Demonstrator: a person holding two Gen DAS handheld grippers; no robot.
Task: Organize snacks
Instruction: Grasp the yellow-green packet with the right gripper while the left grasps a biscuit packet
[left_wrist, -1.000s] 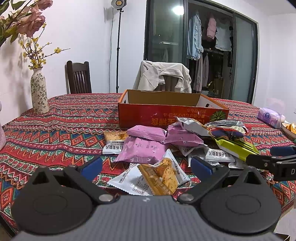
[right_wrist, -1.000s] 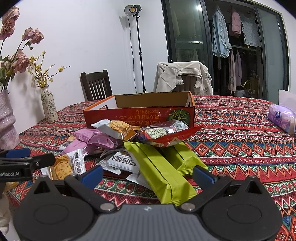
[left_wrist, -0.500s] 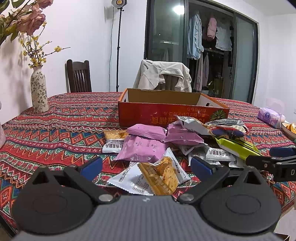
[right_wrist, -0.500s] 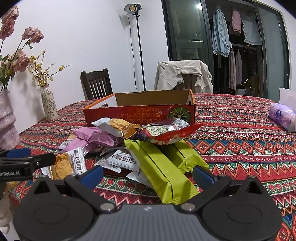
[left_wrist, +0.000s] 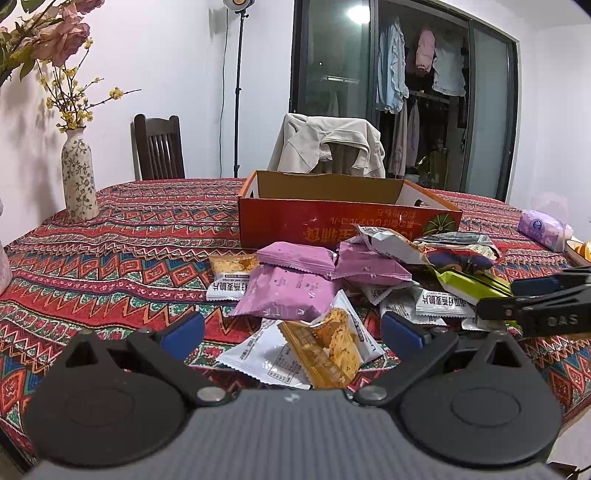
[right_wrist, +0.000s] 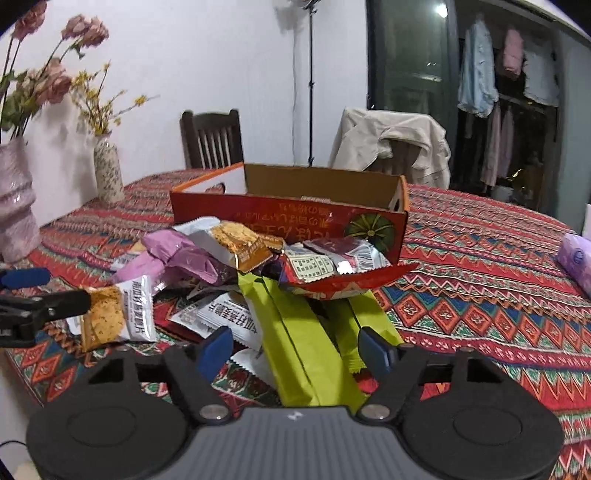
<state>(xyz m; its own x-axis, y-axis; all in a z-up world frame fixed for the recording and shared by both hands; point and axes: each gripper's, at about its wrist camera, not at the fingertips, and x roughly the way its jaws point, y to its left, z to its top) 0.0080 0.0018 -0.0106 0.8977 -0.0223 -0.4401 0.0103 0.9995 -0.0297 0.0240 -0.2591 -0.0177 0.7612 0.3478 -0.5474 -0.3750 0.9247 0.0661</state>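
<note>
A pile of snack packets lies on the patterned tablecloth in front of an open red cardboard box (left_wrist: 347, 221) (right_wrist: 288, 218). In the right wrist view my right gripper (right_wrist: 295, 349) straddles a long green packet (right_wrist: 299, 332). Its jaws are closing, with a gap still showing at the left pad. My left gripper (left_wrist: 291, 332) stands open over a white and orange cracker packet (left_wrist: 317, 350) and does not touch it. Purple packets (left_wrist: 288, 291) lie just beyond. Each gripper shows at the edge of the other's view: the right gripper (left_wrist: 498, 297), the left gripper (right_wrist: 40, 291).
A slim flowered vase (left_wrist: 78, 177) stands at the table's back left and a pink vase (right_wrist: 16, 206) nearer the left edge. A purple tissue pack (left_wrist: 543, 230) lies at the right. Two chairs stand behind the table, one draped with a jacket.
The right gripper's jaws have narrowed around the green packet, and it has shifted and rolled a little. The left gripper and its packets look the same.
</note>
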